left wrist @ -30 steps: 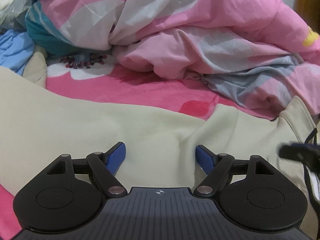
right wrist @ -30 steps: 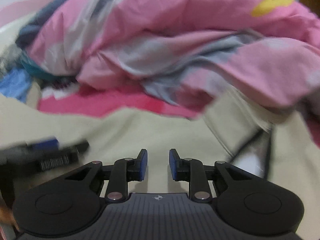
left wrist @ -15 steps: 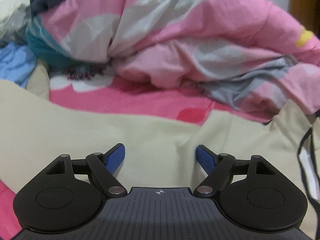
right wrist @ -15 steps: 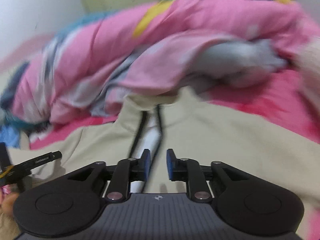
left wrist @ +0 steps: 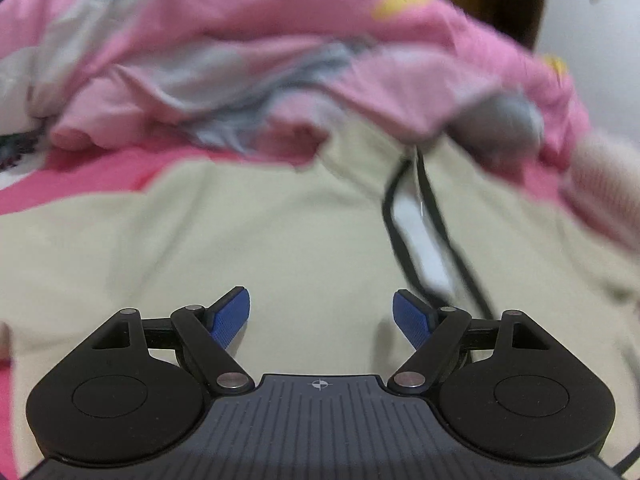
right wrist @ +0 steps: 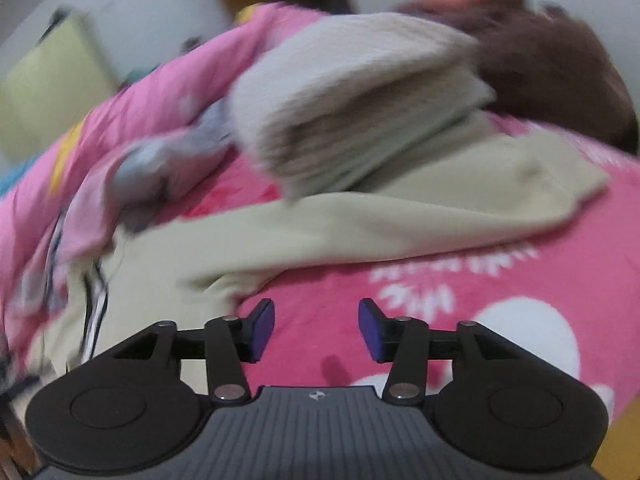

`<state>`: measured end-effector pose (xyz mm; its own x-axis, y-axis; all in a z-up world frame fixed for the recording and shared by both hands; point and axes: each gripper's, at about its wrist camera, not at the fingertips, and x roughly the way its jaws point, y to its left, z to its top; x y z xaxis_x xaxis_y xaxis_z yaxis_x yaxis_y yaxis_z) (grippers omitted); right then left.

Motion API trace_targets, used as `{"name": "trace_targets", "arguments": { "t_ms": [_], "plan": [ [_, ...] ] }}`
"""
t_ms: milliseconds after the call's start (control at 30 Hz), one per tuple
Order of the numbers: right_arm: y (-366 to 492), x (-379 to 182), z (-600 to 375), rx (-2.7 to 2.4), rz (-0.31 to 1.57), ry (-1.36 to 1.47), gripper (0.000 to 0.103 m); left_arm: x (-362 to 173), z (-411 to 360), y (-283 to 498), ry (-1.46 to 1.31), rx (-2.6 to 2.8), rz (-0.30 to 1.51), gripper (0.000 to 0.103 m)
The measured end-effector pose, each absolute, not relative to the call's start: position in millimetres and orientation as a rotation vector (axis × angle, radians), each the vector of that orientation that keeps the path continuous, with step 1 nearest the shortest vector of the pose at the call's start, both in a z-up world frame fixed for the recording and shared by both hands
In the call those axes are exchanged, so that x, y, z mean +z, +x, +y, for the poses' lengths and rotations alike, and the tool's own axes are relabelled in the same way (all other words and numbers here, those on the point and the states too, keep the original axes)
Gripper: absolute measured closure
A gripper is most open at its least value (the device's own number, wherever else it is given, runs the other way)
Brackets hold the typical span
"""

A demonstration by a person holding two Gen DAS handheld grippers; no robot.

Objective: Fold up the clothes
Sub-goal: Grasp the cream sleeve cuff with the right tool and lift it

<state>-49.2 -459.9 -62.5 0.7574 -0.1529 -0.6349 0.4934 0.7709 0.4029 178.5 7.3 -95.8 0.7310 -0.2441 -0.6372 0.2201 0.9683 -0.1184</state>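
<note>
Pink bedspread (right wrist: 400, 344) carries one cream sweatshirt (left wrist: 260, 248), spread flat, collar against one rumpled pink duvet (left wrist: 248, 60). Left gripper (left wrist: 321, 314) angled down over sweatshirt body, jaws wide, empty. Right gripper (right wrist: 316, 330) over bare bedspread beside one sleeve (right wrist: 360, 224), jaws opening, nothing between. One folded grey knit (right wrist: 352, 120) behind.

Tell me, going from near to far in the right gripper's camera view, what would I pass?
Right gripper, jaws opening with nothing between them → pink bed cover → beige garment's sleeve → folded cream knit → brown fuzzy fabric.
</note>
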Motion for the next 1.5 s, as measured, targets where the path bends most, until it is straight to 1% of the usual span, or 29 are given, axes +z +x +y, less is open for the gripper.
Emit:
{"name": "trace_targets", "arguments": {
  "t_ms": [67, 167, 300, 467, 633, 700, 733, 767, 800, 900, 1033, 1167, 1333, 1500],
  "plan": [
    [-56.6, -65.3, -469.2, -0.43, 0.602, 0.56, 0.052, -105.2, -1.3, 178.8, 0.012, -0.238, 0.704, 0.021],
    [-61.9, -68.8, -468.6, -0.546, 0.611, 0.364, 0.048, -107.1, -2.7, 180.4, 0.013, -0.238, 0.699, 0.017],
    [-73.0, -76.0, -481.1, -0.641, 0.594, 0.235, 0.048, -108.2, -2.7, 181.0, 0.011, -0.239, 0.698, 0.013],
    [-77.1, -91.0, -480.2, -0.693, 0.599, -0.168, 0.048, -108.2, -3.1, 180.1, 0.015, -0.241, 0.696, 0.011],
    [-54.1, -120.8, -457.8, -0.55, 0.656, -0.495, 0.049, -108.5, -4.4, 180.5, 0.021, -0.241, 0.696, 0.009],
    [-38.0, -132.2, -458.9, -0.558, 0.69, -0.539, 0.056, -108.6, -4.8, 180.7, 0.023, -0.241, 0.695, 0.009],
    [-30.1, -137.4, -460.4, -0.568, 0.705, -0.553, 0.066, -108.7, -5.1, 180.8, 0.024, -0.241, 0.695, 0.009],
    [-25.3, -138.7, -461.4, -0.582, 0.715, -0.553, 0.093, -108.7, -5.2, 180.9, 0.024, -0.241, 0.695, 0.009],
    [-23.0, -136.8, -462.1, -0.602, 0.721, -0.541, 0.1, -108.7, -5.1, 180.9, 0.023, -0.241, 0.695, 0.009],
    [-35.3, -115.9, -446.7, -0.657, 0.639, -0.556, 0.1, -108.8, -4.9, 181.0, 0.022, -0.242, 0.695, 0.009],
    [-57.8, -69.3, -416.2, -0.665, 0.513, -0.607, 0.1, -108.8, -4.9, 181.5, 0.021, -0.242, 0.695, 0.009],
    [-60.3, -18.4, -394.9, -0.646, 0.406, -0.69, 0.1, -108.7, -4.5, 181.3, 0.02, -0.242, 0.694, 0.009],
    [-32.2, 28.4, -393.5, -0.633, 0.313, -0.802, 0.1, -108.9, -4.4, 181.2, 0.018, -0.242, 0.694, 0.009],
    [21.7, 50.8, -418.4, -0.622, 0.336, -0.849, 0.1, -108.8, -3.9, 181.4, 0.018, -0.243, 0.694, 0.009]
  ]
}}
